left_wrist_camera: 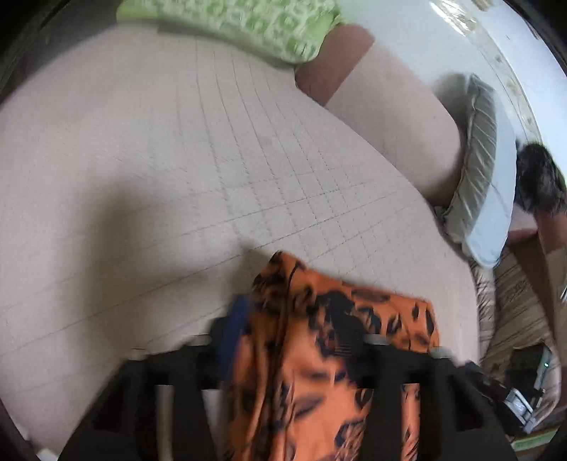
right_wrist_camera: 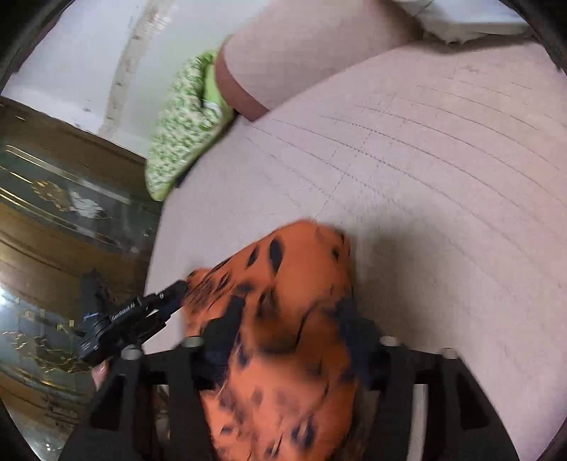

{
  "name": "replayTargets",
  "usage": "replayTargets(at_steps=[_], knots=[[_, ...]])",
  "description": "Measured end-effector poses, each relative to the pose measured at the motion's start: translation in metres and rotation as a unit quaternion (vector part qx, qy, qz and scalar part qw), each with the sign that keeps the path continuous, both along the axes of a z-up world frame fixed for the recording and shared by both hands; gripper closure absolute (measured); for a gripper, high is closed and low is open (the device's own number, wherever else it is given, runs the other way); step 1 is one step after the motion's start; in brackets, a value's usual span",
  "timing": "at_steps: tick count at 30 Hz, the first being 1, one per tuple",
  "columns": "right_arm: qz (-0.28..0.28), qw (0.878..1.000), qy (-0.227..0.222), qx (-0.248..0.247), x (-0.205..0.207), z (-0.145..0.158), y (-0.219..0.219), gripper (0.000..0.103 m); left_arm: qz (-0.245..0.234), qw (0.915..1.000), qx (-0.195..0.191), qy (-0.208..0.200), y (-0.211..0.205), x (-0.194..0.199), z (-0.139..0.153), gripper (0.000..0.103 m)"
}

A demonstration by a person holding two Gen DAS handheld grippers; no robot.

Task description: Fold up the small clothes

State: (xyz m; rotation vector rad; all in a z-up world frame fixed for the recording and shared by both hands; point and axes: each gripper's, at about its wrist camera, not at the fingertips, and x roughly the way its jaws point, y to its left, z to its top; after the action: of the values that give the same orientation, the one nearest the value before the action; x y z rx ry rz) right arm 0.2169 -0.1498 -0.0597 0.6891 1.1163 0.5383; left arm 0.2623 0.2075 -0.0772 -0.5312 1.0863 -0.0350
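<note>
Nearest each lens, the orange black-spotted garment (left_wrist_camera: 319, 354) bunches between the fingers of both grippers. The left gripper (left_wrist_camera: 301, 340) appears closed on a fold of it; from the right wrist view its tip (right_wrist_camera: 170, 298) pinches the cloth's edge. The right gripper (right_wrist_camera: 287, 340) also looks clamped on the fabric, though blur and draped cloth hide the pads. The garment hangs lifted — only its far end nears the pink quilted mattress (left_wrist_camera: 177, 159).

To do this step well, the person should likely spread the two grips apart to tension the cloth, lower it flat onto the open mattress, then release evenly — avoiding twists.

Farther off lie a green patterned pillow (left_wrist_camera: 255, 25) and a grey ruffled cushion (left_wrist_camera: 478, 149).
</note>
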Motion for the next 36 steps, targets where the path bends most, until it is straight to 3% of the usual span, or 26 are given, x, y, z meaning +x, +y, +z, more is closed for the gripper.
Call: replayTargets(at_steps=[2,4,7,8,11,14,17,23,24,25,27,29,31,34,36], knots=[[0.010,1.000,0.006,-0.006,-0.025,-0.005,-0.003,0.031,-0.012,0.9988,0.045,0.011,-0.006,-0.022,0.003,0.044],[0.028,0.999,0.028,-0.008,-0.050,-0.027,0.000,0.031,-0.029,0.9972,0.057,0.038,-0.011,-0.047,-0.009,0.046],[0.043,0.998,0.049,-0.006,-0.081,-0.058,0.005,0.049,-0.021,0.9971,0.042,0.061,-0.009,-0.081,-0.027,0.046],[0.040,0.998,0.048,-0.007,-0.092,-0.062,0.004,0.059,-0.017,0.9974,0.032,0.062,-0.008,-0.090,-0.029,0.046],[0.034,0.999,0.023,-0.012,-0.116,-0.056,-0.004,0.066,-0.006,0.9986,-0.009,0.052,-0.004,-0.116,-0.030,0.047],[0.054,0.998,0.022,-0.031,-0.123,-0.055,-0.002,0.063,0.006,0.9973,-0.042,0.059,-0.003,-0.131,-0.041,0.047],[0.049,0.998,0.017,-0.020,-0.126,-0.047,-0.012,0.062,0.002,0.9976,-0.051,0.046,-0.004,-0.129,-0.039,0.063],[0.060,0.998,0.033,-0.017,-0.108,-0.054,-0.012,0.053,0.006,0.9981,-0.048,0.037,-0.005,-0.142,-0.039,0.063],[0.064,0.997,0.035,-0.010,-0.109,-0.056,-0.011,0.055,0.007,0.9984,-0.039,0.040,-0.006,-0.142,-0.041,0.063],[0.066,0.997,0.033,-0.008,-0.109,-0.058,-0.008,0.060,0.004,0.9984,-0.038,0.043,-0.007,-0.143,-0.042,0.070],[0.074,0.997,0.038,-0.002,-0.110,-0.064,-0.004,0.083,-0.006,0.9979,-0.047,0.043,-0.010,-0.140,-0.040,0.084],[0.067,0.997,0.035,-0.001,-0.113,-0.063,-0.005,0.090,-0.017,0.9980,-0.052,0.032,-0.011,-0.142,-0.034,0.091],[0.064,0.998,0.018,-0.003,-0.119,-0.053,-0.009,0.092,-0.017,0.9980,-0.060,0.014,-0.006,-0.145,-0.026,0.092],[0.067,0.998,0.014,-0.016,-0.120,-0.056,-0.009,0.093,0.001,0.9972,-0.043,0.061,-0.001,-0.140,-0.045,0.090],[0.076,0.997,0.030,-0.016,-0.116,-0.066,-0.004,0.092,0.003,0.9977,-0.017,0.066,-0.006,-0.134,-0.047,0.088]])
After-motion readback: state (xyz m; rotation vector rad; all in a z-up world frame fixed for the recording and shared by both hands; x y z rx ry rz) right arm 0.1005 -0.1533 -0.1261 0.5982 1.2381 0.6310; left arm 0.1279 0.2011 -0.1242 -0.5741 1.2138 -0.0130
